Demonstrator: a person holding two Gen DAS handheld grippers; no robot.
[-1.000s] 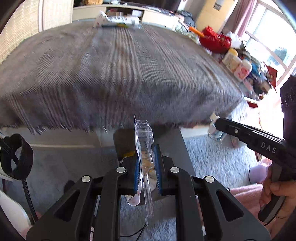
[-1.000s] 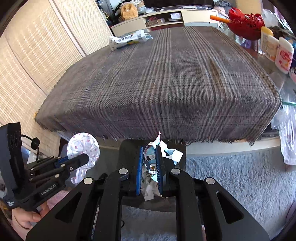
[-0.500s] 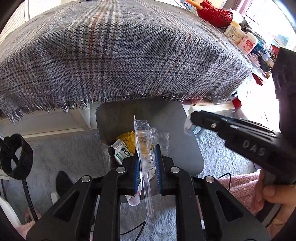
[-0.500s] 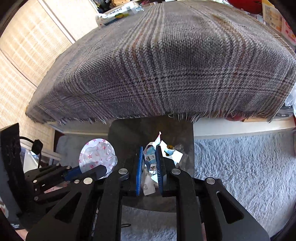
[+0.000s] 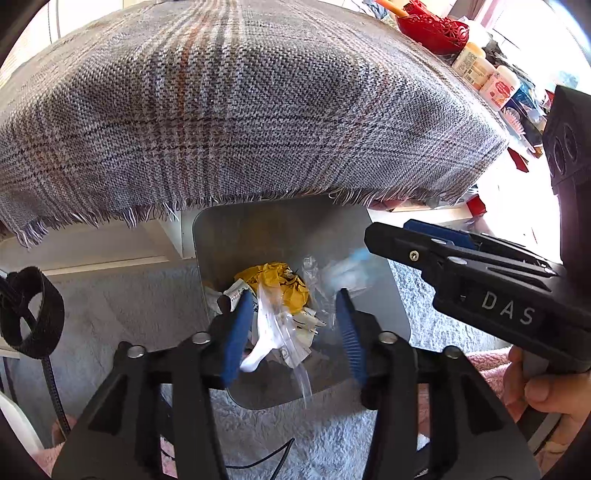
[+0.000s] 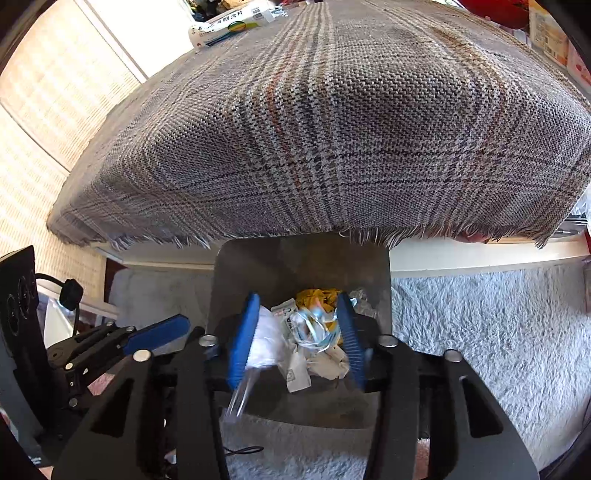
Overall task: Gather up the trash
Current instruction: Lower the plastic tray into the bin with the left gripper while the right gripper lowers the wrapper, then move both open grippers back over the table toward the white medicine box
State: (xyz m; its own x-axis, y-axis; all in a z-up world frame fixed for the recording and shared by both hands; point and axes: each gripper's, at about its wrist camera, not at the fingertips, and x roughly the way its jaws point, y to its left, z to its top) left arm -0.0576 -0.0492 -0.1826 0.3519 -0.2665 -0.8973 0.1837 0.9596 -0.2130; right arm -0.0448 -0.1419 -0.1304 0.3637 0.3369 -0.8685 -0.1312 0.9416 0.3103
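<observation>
Both grippers over the bin
Left gripper [image 5: 293, 326] and right gripper [image 6: 297, 332] have jaws apart above the bin [image 5: 258, 236], trash [image 5: 275, 282] inside.

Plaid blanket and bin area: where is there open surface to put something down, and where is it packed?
The plaid blanket lies bare from its fringe back to the white packet at its far edge. The rug right of the bin is open. Bottles crowd the blanket's right side; trash fills the bin.
</observation>
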